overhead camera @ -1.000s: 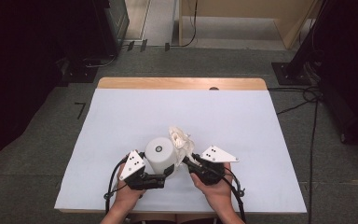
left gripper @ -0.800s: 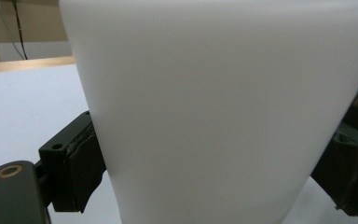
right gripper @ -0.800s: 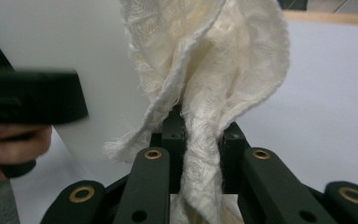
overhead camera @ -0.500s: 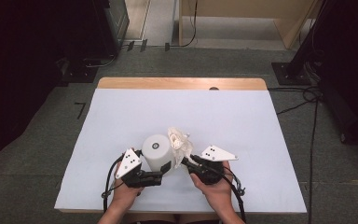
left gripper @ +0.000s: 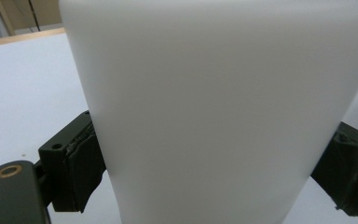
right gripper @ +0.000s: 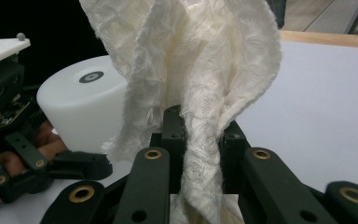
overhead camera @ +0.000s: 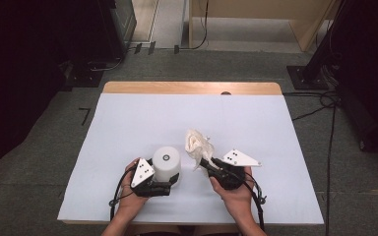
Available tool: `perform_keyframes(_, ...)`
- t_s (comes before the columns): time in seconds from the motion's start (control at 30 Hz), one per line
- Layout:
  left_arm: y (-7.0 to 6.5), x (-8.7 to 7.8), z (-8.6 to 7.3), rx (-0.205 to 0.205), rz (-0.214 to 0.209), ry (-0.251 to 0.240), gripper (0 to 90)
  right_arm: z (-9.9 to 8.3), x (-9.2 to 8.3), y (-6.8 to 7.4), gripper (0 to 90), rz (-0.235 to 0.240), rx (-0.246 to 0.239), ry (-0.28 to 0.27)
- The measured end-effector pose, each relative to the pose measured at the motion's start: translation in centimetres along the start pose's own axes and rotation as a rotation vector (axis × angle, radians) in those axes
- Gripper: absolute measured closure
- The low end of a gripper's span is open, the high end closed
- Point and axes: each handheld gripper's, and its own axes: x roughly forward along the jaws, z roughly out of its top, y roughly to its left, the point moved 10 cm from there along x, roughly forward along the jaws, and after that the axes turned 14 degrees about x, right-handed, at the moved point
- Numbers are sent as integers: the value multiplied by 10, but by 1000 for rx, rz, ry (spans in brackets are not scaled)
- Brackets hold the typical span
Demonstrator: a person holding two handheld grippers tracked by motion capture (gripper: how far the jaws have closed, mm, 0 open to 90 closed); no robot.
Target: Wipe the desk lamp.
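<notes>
High view first: your left hand-held gripper (overhead camera: 170,181) sits low on the surface (overhead camera: 128,123) with its jaws clamped on the sides of the white cylindrical container (overhead camera: 166,164), which stands upright on its base, its cap with the small dark ring facing straight up. Your right hand-held gripper (overhead camera: 203,162) has its jaws pinched tight on the lower end of a crumpled white paper towel (overhead camera: 198,143), and the wad stands up and away from the jaws toward about 11 o'clock.

From the right hand-held gripper, the container lies at roughly 9 o'clock, near but apart from the towel; no part of the paper touches it. In the right gripper view the towel (right gripper: 191,70) rises between the jaws while the container (right gripper: 81,105) stands off to the left with the left hand-held gripper (right gripper: 81,165) at its foot.

The container's long axis is vertical, so its wall is what faces the towel. Your right hand is the one to travel: judged from this layout, a sideways sweep toward 9 o'clock should bring paper to wall while your left holds the container steady.
</notes>
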Motion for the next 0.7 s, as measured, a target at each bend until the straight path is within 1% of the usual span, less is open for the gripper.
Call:
perform_keyframes(0.03, -2, 0, 0, 23, 5, -1, 84, 0, 0, 0, 780, 0, 0, 0)
perform_keyframes(0.07, -4, -1, -1, 39, 13, 8, 84, 0, 0, 0, 780, 0, -3, 0)
perform_keyframes(0.13, -4, -2, -2, 31, 21, 9, 83, -1, 0, 0, 780, -1, -3, -1)
perform_keyframes(0.17, -4, -3, -3, 13, 33, 12, 80, -3, 1, 1, 780, 3, -8, 3)
perform_keyframes(0.2, -4, -3, -2, -7, 56, 10, 80, -3, 1, 1, 780, 3, -8, 3)
perform_keyframes(0.23, -6, -5, 1, -24, 79, 11, 26, -3, 1, 1, 780, 1, -12, 1)
perform_keyframes(0.27, -6, -5, 1, -24, 79, 11, 14, -3, 1, 1, 780, 1, -12, 1)
perform_keyframes(0.3, -8, -5, 4, -40, 90, 6, 14, -4, 2, 1, 779, 2, -13, 3)
perform_keyframes(0.33, -9, -4, 7, -67, 124, 6, 1, -4, 2, 2, 779, 5, -12, 4)
perform_keyframes(0.37, -9, -4, 7, -80, 145, 11, 0, -5, 3, 2, 779, 4, -14, 7)
perform_keyframes(0.4, -9, -2, 7, -104, 181, 24, 0, -6, 3, 3, 779, 5, -15, 10)
perform_keyframes(0.43, -8, -1, 6, -126, 220, 48, 1, -9, 6, 4, 778, 10, -23, 17)
perform_keyframes(0.5, -7, 2, 4, -134, 261, 66, 13, -10, 6, 5, 777, 10, -22, 20)
perform_keyframes(0.53, -6, 2, 4, -124, 272, 62, 44, -11, 8, 6, 777, 13, -24, 26)
perform_keyframes(0.57, -7, 1, 5, -114, 267, 60, 81, -14, 9, 7, 777, 13, -27, 36)
perform_keyframes(0.63, -7, 0, 5, -113, 247, 53, 82, -14, 10, 7, 777, 13, -30, 34)
perform_keyframes(0.7, -5, -2, 6, -121, 181, 49, 83, -15, 10, 8, 777, 15, -29, 40)
